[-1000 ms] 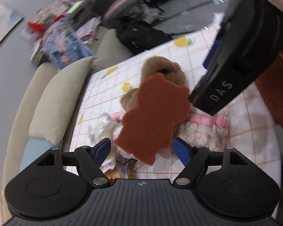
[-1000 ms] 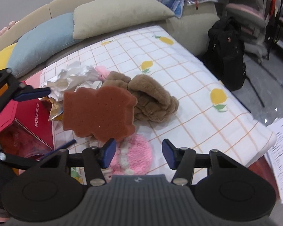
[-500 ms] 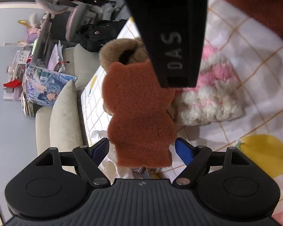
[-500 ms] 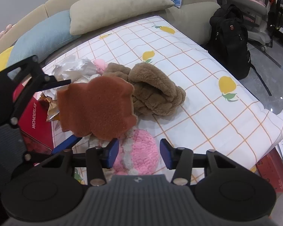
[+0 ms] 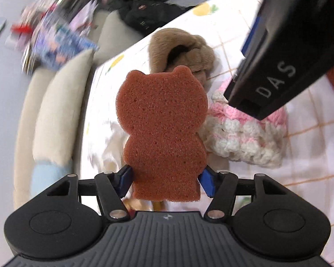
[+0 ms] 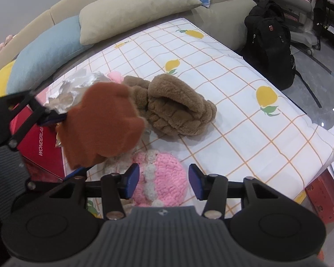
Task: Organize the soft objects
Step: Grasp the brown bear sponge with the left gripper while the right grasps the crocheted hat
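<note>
A brown bear-shaped sponge point(image 5: 164, 133) stands upright between the fingers of my left gripper point(image 5: 165, 175). Its jaws are closing and both blue pads touch the sponge's lower sides. In the right wrist view the sponge point(image 6: 102, 122) hangs above the bed at the left, with the left gripper point(image 6: 66, 144) around it. My right gripper point(image 6: 161, 180) is open with nothing between its fingers, hovering over a pink and white crochet piece point(image 6: 164, 178). A pair of brown plush slippers point(image 6: 178, 111) lies on the bedspread just beyond. The right gripper's black housing point(image 5: 278, 66) fills the left view's upper right.
The white lemon-print bedspread point(image 6: 233, 111) has free room to the right. Crumpled foil point(image 6: 78, 84) and a red box point(image 6: 42, 146) lie at the left. Beige point(image 6: 133, 11) and blue point(image 6: 44, 53) pillows line the back. A black backpack point(image 6: 271, 44) stands on the floor beyond.
The left jaws have narrowed from wide apart onto the sponge's sides, and the left hand has sunk a little. The right gripper has stayed over the pink crochet piece.
</note>
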A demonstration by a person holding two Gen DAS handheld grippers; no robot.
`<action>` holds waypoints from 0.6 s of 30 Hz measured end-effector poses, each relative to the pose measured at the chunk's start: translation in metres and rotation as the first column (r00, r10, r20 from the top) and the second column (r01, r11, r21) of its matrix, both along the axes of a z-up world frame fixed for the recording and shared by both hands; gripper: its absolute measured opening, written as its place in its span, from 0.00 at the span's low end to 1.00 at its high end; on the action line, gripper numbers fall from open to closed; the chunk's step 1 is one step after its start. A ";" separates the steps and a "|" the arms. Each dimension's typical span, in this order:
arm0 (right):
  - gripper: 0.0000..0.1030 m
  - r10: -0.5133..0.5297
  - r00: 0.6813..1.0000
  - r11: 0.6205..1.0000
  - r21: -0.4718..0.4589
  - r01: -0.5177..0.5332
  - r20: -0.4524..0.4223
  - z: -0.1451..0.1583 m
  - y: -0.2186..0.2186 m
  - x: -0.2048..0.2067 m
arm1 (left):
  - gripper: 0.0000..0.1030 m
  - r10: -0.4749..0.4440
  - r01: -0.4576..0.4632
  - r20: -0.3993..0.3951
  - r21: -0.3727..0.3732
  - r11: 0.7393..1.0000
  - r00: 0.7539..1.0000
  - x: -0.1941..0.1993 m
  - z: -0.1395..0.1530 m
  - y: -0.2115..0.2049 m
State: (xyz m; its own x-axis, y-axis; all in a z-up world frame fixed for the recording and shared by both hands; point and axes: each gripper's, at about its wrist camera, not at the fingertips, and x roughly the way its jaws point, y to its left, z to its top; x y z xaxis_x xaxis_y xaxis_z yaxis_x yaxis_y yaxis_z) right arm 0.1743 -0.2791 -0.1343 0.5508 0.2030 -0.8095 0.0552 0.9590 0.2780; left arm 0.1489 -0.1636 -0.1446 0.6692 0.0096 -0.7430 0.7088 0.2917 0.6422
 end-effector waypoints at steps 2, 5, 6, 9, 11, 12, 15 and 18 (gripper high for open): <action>0.52 0.003 1.000 1.000 0.007 -0.003 -0.009 -0.001 0.000 0.001 | 0.68 0.069 -0.071 -0.042 -0.055 0.996 0.997 0.000 0.010 0.004; 0.58 0.021 1.000 1.000 0.017 -0.021 -0.022 -0.003 0.002 0.002 | 0.68 0.160 -0.170 -0.087 -0.127 0.977 0.983 -0.007 0.023 0.011; 0.61 0.027 0.999 1.000 0.016 -0.027 -0.024 -0.003 0.003 0.002 | 0.68 0.185 -0.199 -0.102 -0.147 0.969 0.977 -0.010 0.027 0.013; 0.70 0.063 0.997 0.998 0.027 -0.062 -0.039 -0.005 0.006 0.004 | 0.68 0.266 -0.292 -0.148 -0.192 0.937 0.953 -0.022 0.036 0.021; 0.75 0.101 0.993 0.995 0.031 -0.099 -0.065 -0.008 0.011 0.006 | 0.68 0.318 -0.356 -0.190 -0.218 0.909 0.929 -0.033 0.040 0.027; 0.79 0.119 0.989 0.993 0.024 -0.118 -0.082 -0.011 0.015 0.008 | 0.68 0.341 -0.387 -0.214 -0.230 0.893 0.915 -0.037 0.042 0.030; 0.83 0.156 0.981 0.987 -0.008 -0.158 -0.119 -0.016 0.025 0.011 | 0.68 0.404 -0.467 -0.261 -0.262 0.845 0.877 -0.049 0.043 0.042; 0.86 0.171 0.975 0.984 -0.024 -0.176 -0.142 -0.020 0.030 0.013 | 0.67 0.459 -0.534 -0.290 -0.288 0.795 0.840 -0.058 0.043 0.054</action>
State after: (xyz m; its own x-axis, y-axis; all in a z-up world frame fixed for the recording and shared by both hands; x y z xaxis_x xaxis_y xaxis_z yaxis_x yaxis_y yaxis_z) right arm 0.1869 -0.2495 -0.1547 0.3912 0.2545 -0.8844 -0.0775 0.9667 0.2440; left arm 0.0910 -0.1095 -0.1012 0.4843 0.0199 -0.8747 0.5024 0.8121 0.2967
